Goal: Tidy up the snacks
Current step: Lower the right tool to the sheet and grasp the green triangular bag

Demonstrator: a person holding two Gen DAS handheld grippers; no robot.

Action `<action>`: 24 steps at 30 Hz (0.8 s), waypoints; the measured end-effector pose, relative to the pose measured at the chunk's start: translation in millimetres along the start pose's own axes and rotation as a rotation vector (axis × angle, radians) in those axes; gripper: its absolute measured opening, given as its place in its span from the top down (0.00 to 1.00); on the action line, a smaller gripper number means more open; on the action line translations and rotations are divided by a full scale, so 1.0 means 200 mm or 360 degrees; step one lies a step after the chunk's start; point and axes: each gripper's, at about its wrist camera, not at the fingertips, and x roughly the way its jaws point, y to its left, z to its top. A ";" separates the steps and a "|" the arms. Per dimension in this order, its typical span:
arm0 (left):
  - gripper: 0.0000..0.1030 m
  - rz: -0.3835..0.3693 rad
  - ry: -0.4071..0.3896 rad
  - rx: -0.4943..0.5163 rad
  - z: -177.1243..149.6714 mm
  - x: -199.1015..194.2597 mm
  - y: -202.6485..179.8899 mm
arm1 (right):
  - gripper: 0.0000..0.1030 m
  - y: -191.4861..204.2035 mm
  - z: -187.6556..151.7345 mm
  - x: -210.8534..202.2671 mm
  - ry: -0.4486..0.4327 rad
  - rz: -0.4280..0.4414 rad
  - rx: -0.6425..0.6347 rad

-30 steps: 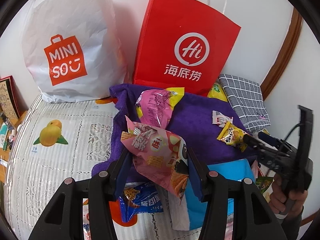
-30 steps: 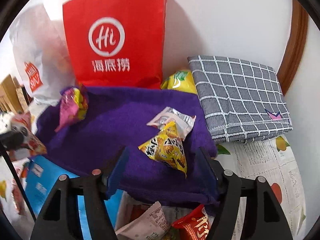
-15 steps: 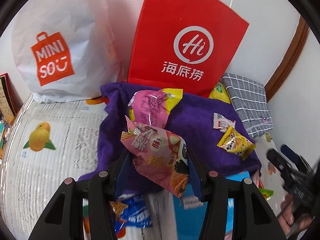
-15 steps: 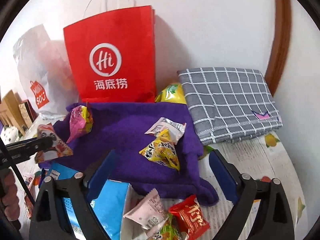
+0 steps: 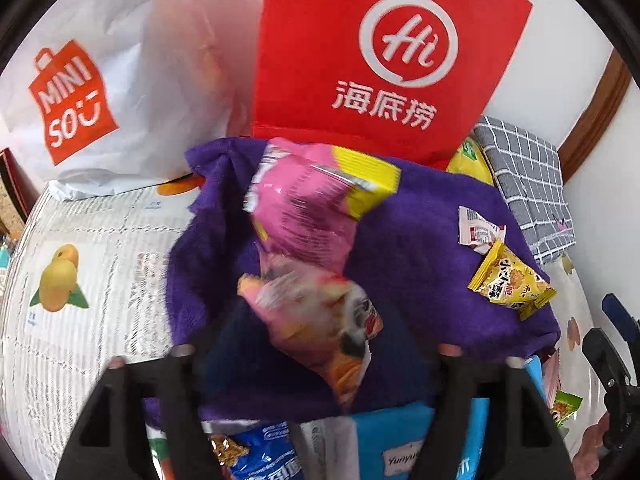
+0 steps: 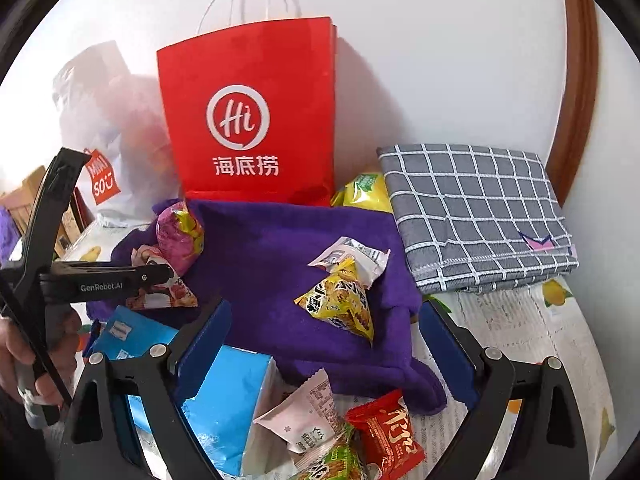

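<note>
Left gripper (image 5: 316,344) was opening its jaws, and the crinkled pink snack packet (image 5: 320,324) with a cartoon panda face sat between them, blurred, over the near edge of the purple towel (image 5: 420,248); the pads no longer appeared to press on it. Just beyond it on the plush, fuzzy towel lay a second, puffier pink-and-yellow foil bag (image 5: 308,208). Farther right on the same cloth were a small white sachet (image 5: 476,230) and a glossy yellow pillow-shaped packet (image 5: 508,280), touching at one corner.

Right gripper (image 6: 324,324) stood wide apart with nothing between its blue-padded fingers (image 6: 204,332). Under it, off the towel, sat a light blue soft pack (image 6: 224,392), a pale pink wrapper (image 6: 304,420), a shiny red wrapper (image 6: 388,432) and a green one (image 6: 336,464) (partly cut off at the bottom of the view), all heaped together on the fruit-printed tablecloth (image 6: 532,332).

Behind the towel a stiff red paper bag (image 6: 248,112) with white cord handles stood upright against the wall, a crumpled white plastic bag (image 5: 108,80) beside it. A folded grey checked cloth (image 6: 476,208) lay flat to the right of the towel, with a yellow packet (image 6: 364,192) wedged between it and the red bag.
</note>
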 end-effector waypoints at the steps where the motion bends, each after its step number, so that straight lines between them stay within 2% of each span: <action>1: 0.24 -0.0017 -0.0018 -0.0007 -0.01 -0.02 0.01 | 0.09 -0.01 0.00 0.00 -0.0010 0.0015 0.0011; 7: 0.24 -0.0054 -0.0119 -0.0062 -0.06 -0.19 0.08 | 0.09 -0.07 0.01 -0.05 -0.0057 0.0147 0.0105; 11: 0.24 -0.0083 -0.0176 -0.0117 -0.12 -0.30 0.16 | 0.09 -0.10 0.02 -0.14 -0.0086 0.0088 0.0096; 15: 0.24 -0.0041 -0.0220 -0.0076 -0.19 -0.37 0.20 | 0.09 -0.16 -0.03 -0.26 -0.0105 0.0003 0.0150; 21: 0.24 0.0100 -0.0250 0.0025 -0.27 -0.39 0.20 | 0.09 -0.21 -0.20 -0.32 0.0029 -0.0097 0.0193; 24: 0.24 0.0167 -0.0277 0.0080 -0.29 -0.42 0.20 | 0.16 -0.19 -0.31 -0.29 0.0124 -0.0082 0.0189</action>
